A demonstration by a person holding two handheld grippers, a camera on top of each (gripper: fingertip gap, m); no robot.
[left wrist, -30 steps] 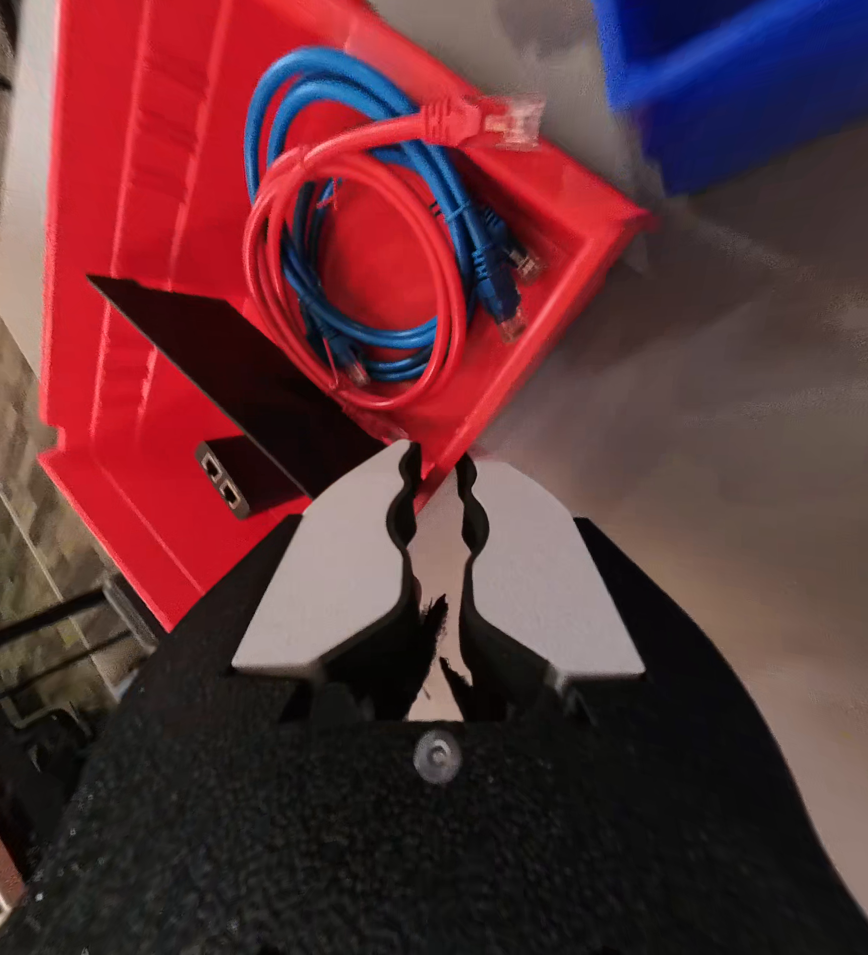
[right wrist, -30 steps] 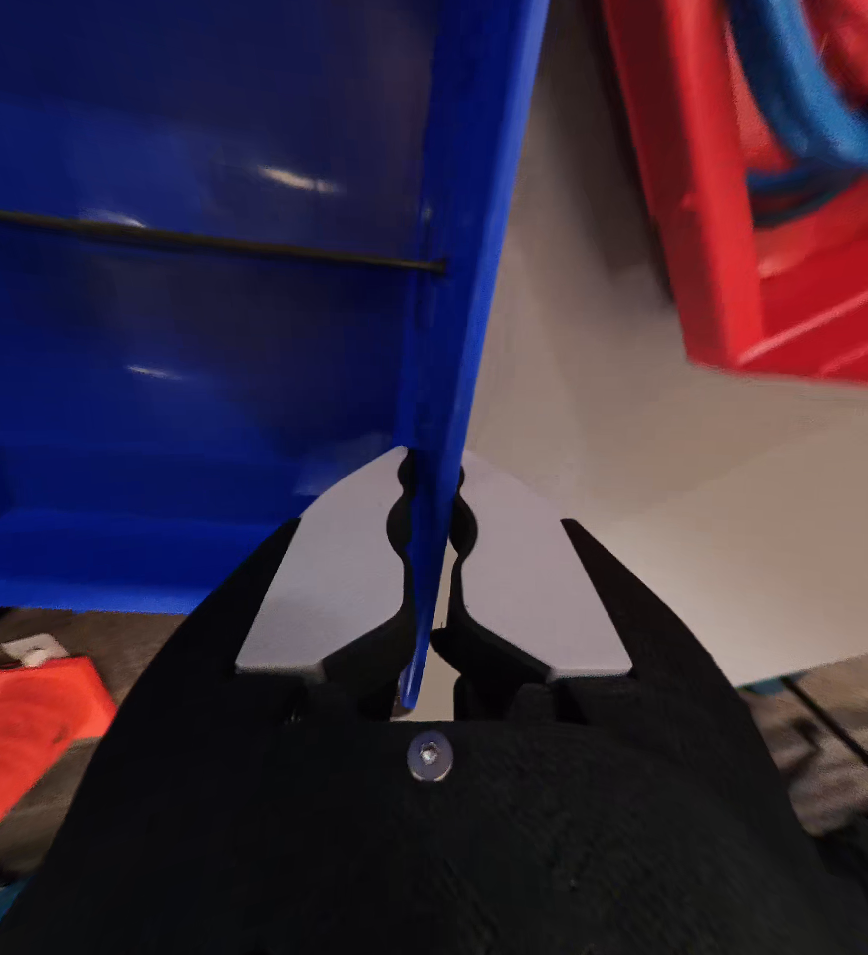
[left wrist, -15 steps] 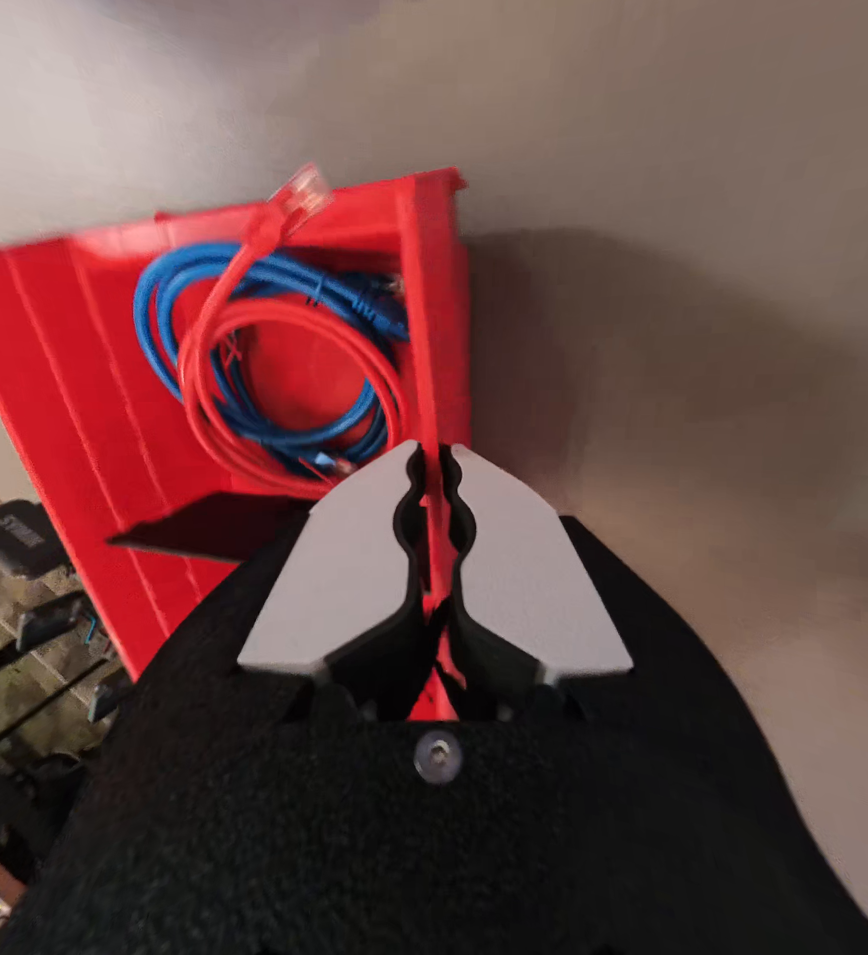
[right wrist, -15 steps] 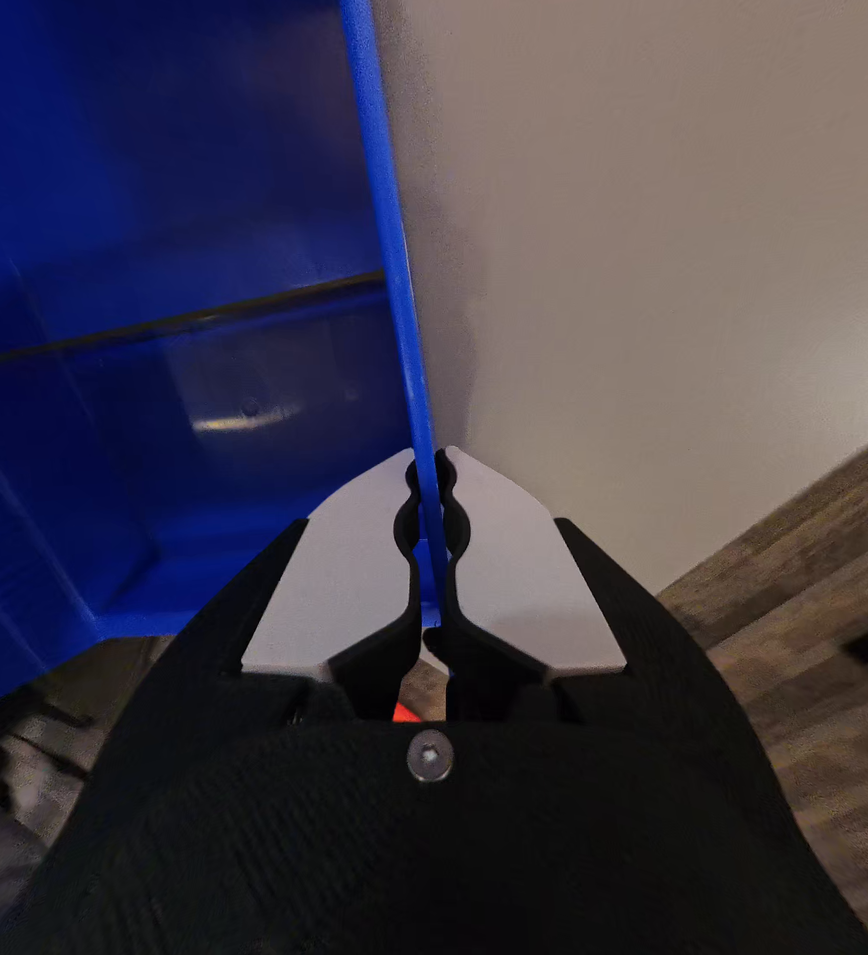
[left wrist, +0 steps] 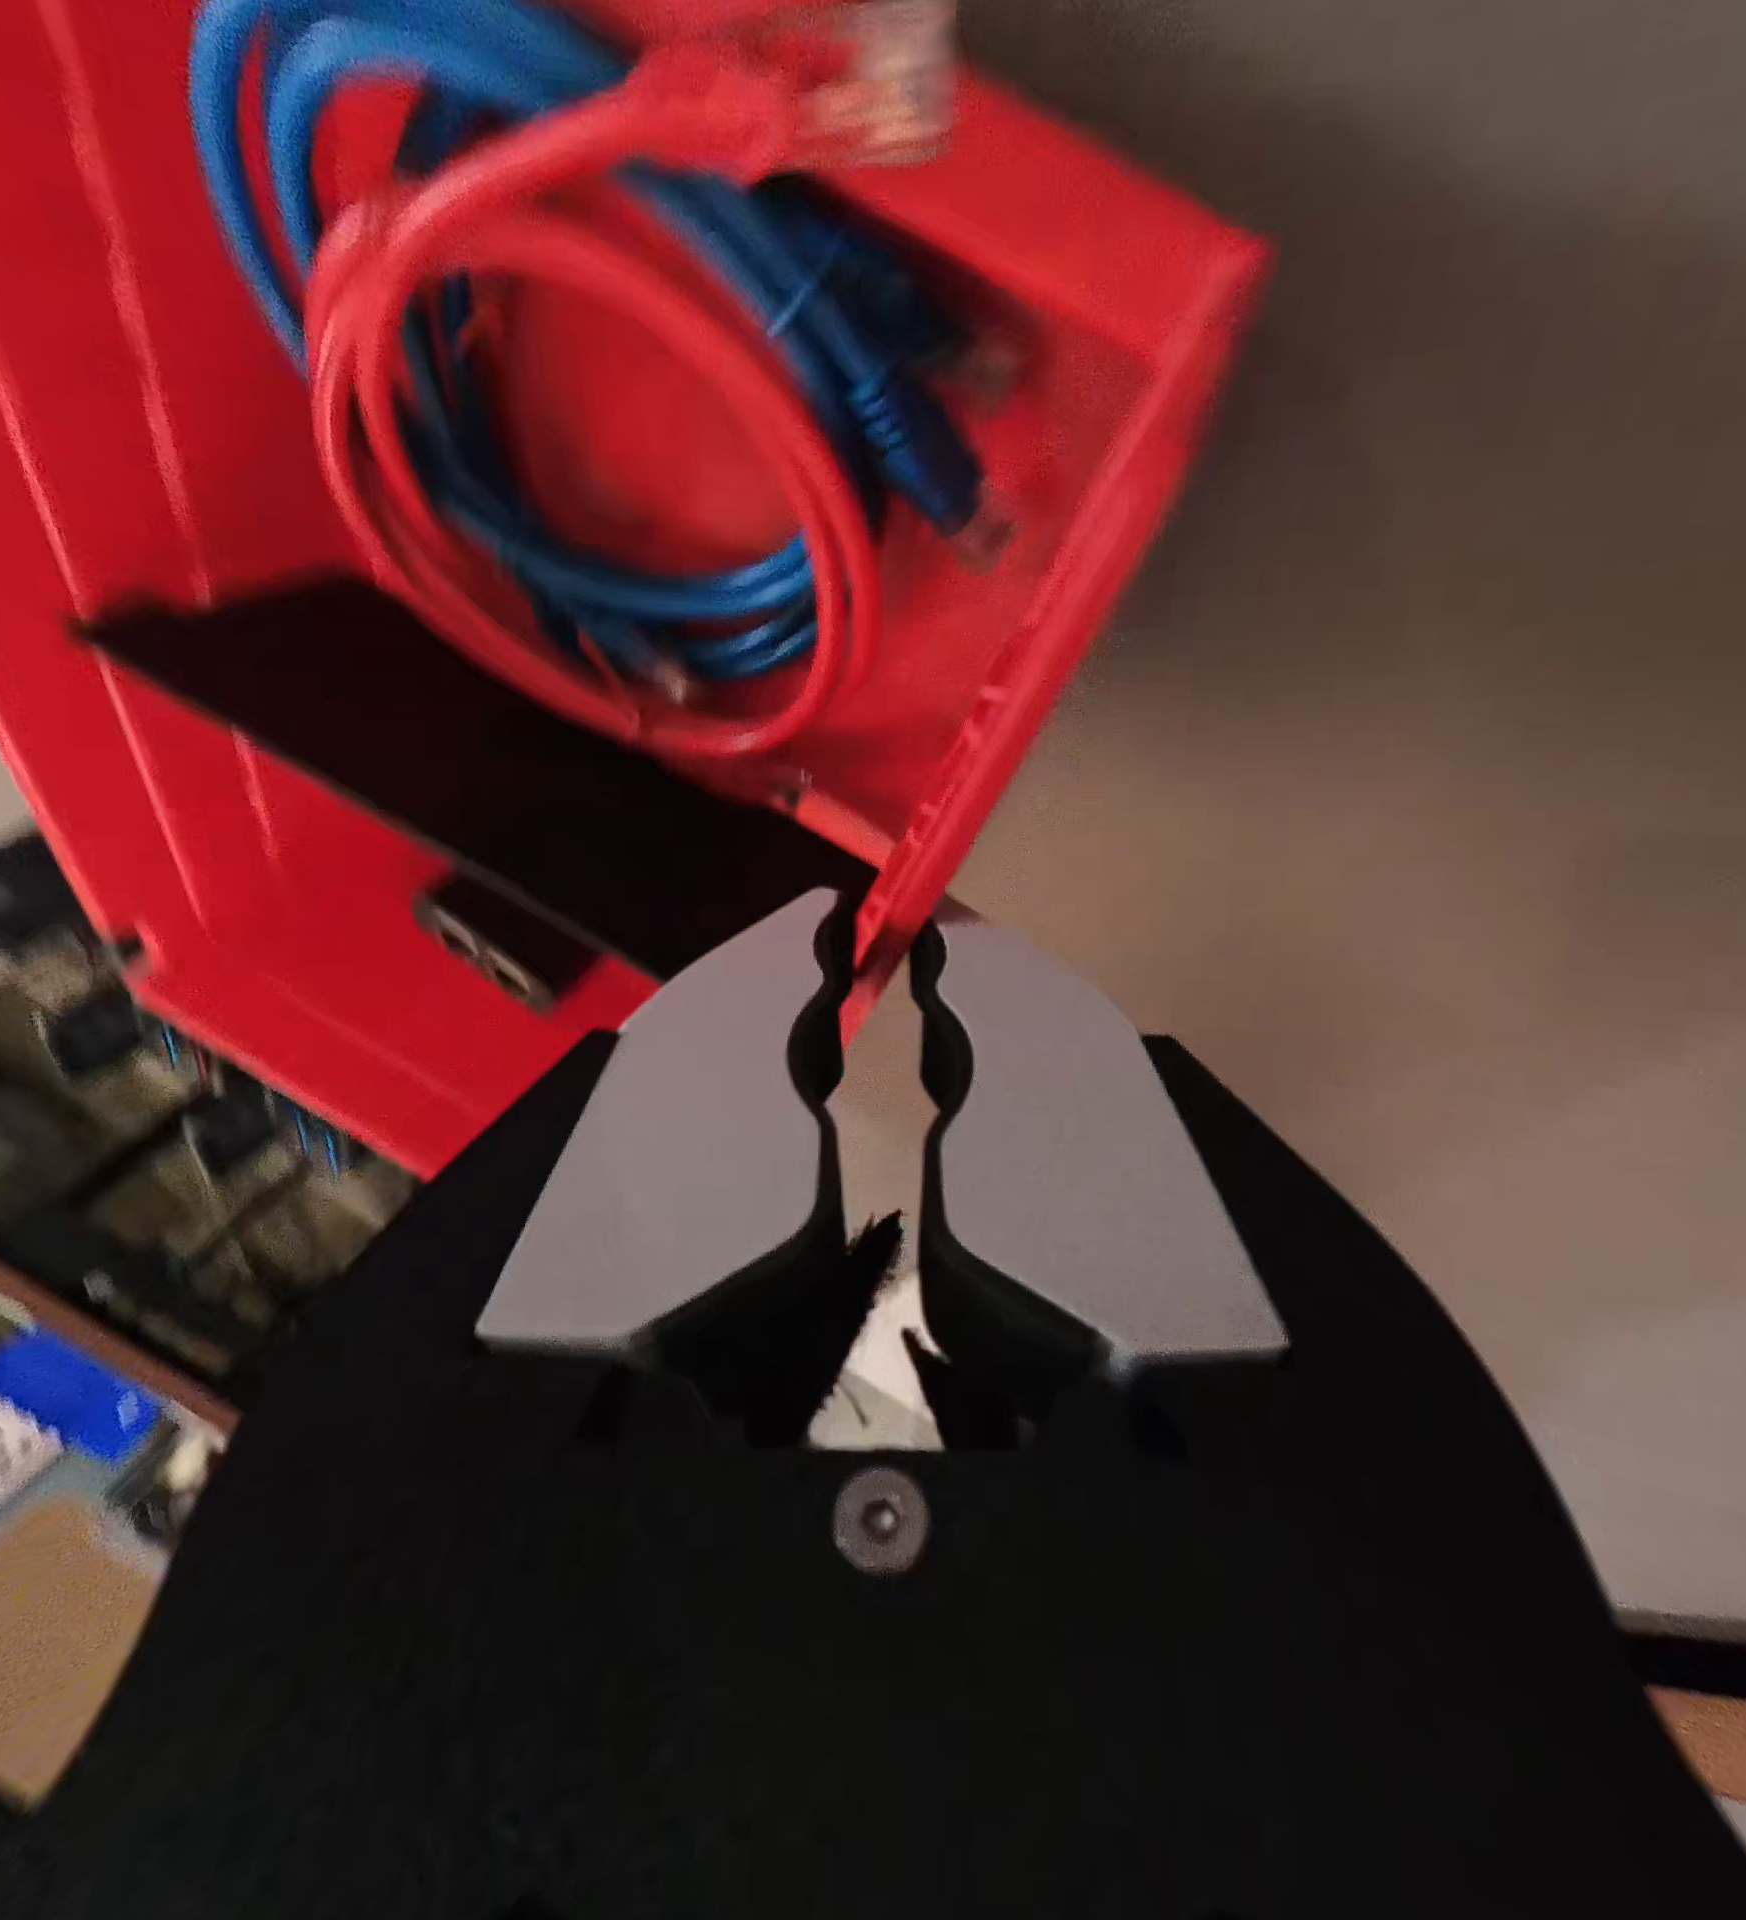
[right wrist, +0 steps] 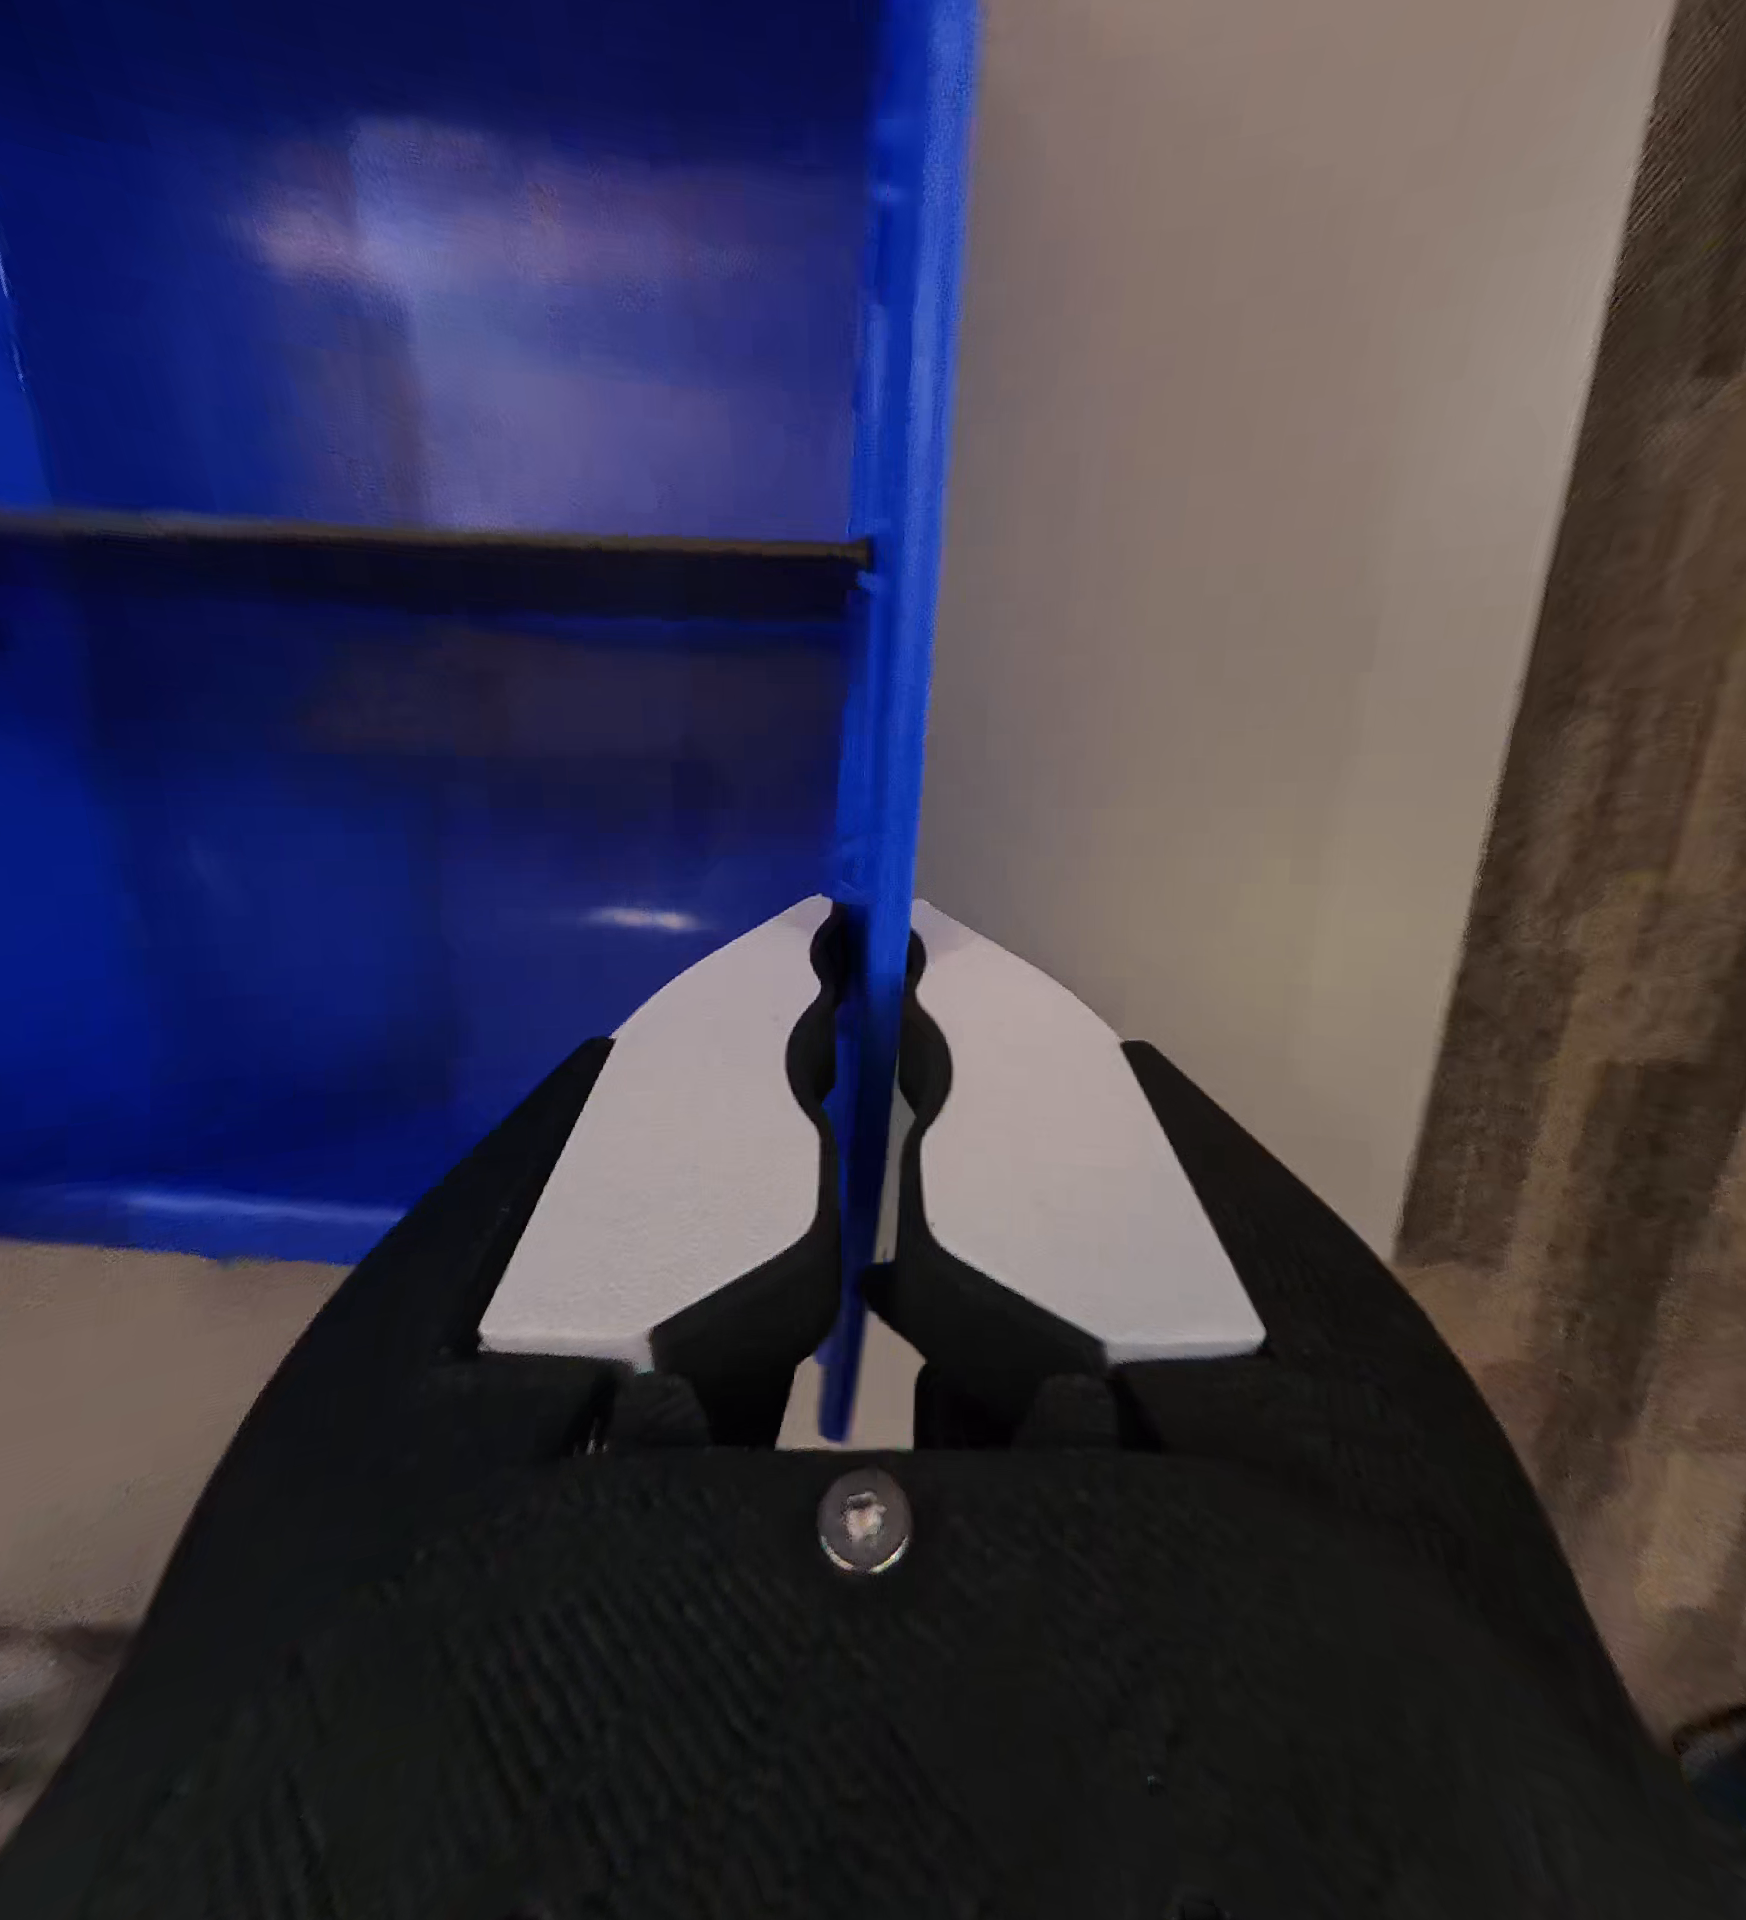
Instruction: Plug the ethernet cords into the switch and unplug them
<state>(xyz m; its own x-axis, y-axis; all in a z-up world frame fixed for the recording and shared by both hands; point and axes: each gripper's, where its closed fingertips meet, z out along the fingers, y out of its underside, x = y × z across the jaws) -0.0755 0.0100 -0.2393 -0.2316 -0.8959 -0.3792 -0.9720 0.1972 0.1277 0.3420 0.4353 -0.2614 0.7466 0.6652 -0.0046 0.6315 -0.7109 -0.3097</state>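
My left gripper (left wrist: 879,945) is open, with a narrow gap between the jaws. The near corner of a red bin's (left wrist: 173,520) side wall sits just between its fingertips. The bin holds a coiled blue cable (left wrist: 640,603) and a coiled red cable (left wrist: 848,540). A black divider (left wrist: 484,748) separates them from a small black device (left wrist: 505,945). My right gripper (right wrist: 867,935) is shut on the right side wall of a blue bin (right wrist: 910,416). The wall runs deep between the jaws. A thin black divider (right wrist: 381,540) crosses the blue bin.
Both bins rest on a pale table (left wrist: 1471,831), also seen in the right wrist view (right wrist: 1212,623). Its edge runs along the right, with grey-brown carpet floor (right wrist: 1679,727) beyond. Boxes and clutter (left wrist: 69,1455) lie below the table at lower left. The left view is blurred. Left tips to right tips: about 60 cm.
My left gripper was shut on the red bin's wall and has opened and drawn back to the wall's corner. The right gripper keeps hold of the blue wall, which now points straight ahead.
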